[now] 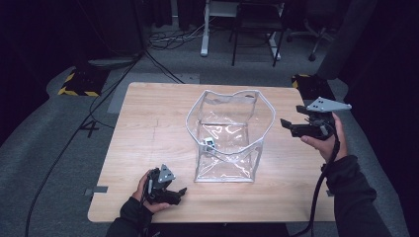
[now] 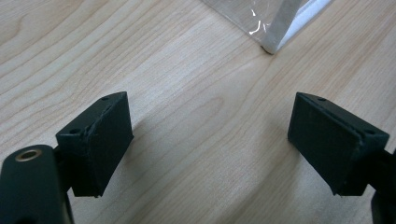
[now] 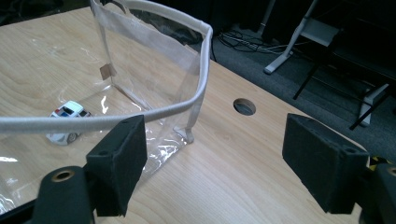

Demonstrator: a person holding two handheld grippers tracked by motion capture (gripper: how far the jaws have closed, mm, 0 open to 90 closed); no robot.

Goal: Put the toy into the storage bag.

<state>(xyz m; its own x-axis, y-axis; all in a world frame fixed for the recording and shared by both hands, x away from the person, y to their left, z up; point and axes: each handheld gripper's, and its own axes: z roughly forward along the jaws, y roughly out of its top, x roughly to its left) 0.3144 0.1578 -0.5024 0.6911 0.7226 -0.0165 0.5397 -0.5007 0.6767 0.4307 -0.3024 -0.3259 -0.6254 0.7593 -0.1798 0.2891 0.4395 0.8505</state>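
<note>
A clear plastic bag (image 1: 227,133) with a white piped rim stands open in the middle of the wooden table (image 1: 148,133). A small white toy car (image 1: 209,144) lies inside it on the bottom, and the right gripper view shows the toy car (image 3: 67,122) through the clear wall. My left gripper (image 1: 180,192) rests low on the table near the front edge, left of the bag, open with nothing between its jaws. In its own view the left gripper (image 2: 210,144) faces the bag's lower corner (image 2: 273,44). My right gripper (image 1: 286,126) hovers open beside the bag's right rim (image 3: 196,100).
A round hole (image 3: 244,106) pierces the tabletop near the bag's far corner. Beyond the table stand a chair (image 1: 257,29), desk legs and floor cables. Bare wood lies left of the bag and along the front edge.
</note>
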